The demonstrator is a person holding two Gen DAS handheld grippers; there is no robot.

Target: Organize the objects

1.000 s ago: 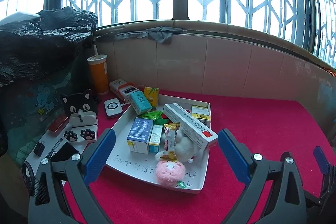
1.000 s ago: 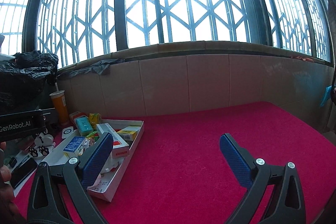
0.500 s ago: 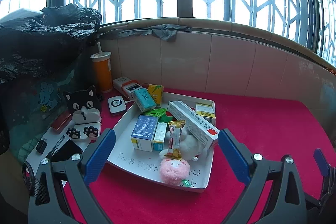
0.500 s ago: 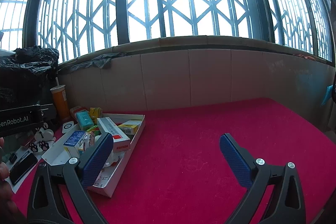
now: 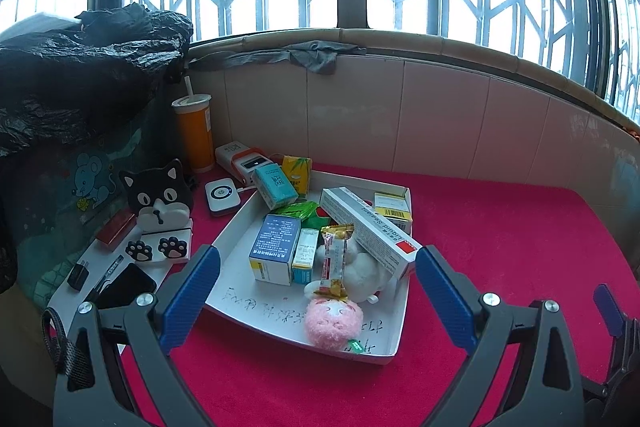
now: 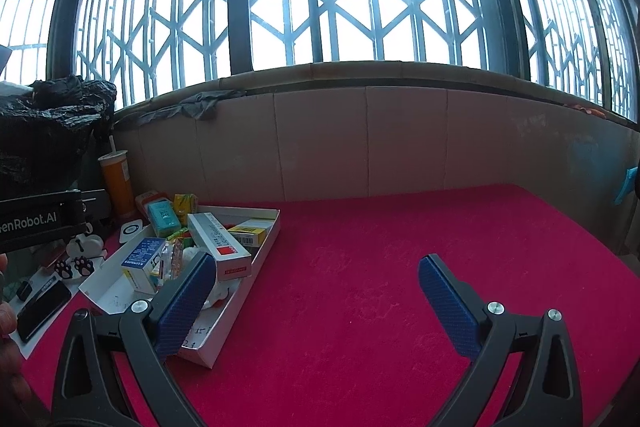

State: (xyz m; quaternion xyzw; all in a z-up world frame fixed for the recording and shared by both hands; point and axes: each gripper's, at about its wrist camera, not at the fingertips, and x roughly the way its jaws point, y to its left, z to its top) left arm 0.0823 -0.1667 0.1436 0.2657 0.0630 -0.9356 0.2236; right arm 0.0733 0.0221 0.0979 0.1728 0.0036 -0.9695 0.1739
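Note:
A white cardboard tray lies on the red cloth, crowded with small goods. Inside it I see a long white sealant box, a blue medicine box, a yellow box, a snack bar, a white plush and a pink plush. A teal box leans on the tray's far rim. My left gripper hovers open just before the tray's near edge, nothing between its fingers. My right gripper is open over bare cloth to the tray's right.
Left of the tray are an orange cup with a straw, a cat-shaped holder, a white round-button device, a phone and black plastic bags. A tiled wall backs the red surface. A hand shows at the left edge.
Both cameras have shifted slightly, so the tray sits a little lower and further right in the views. Both grippers stay open and nothing in the tray has moved.

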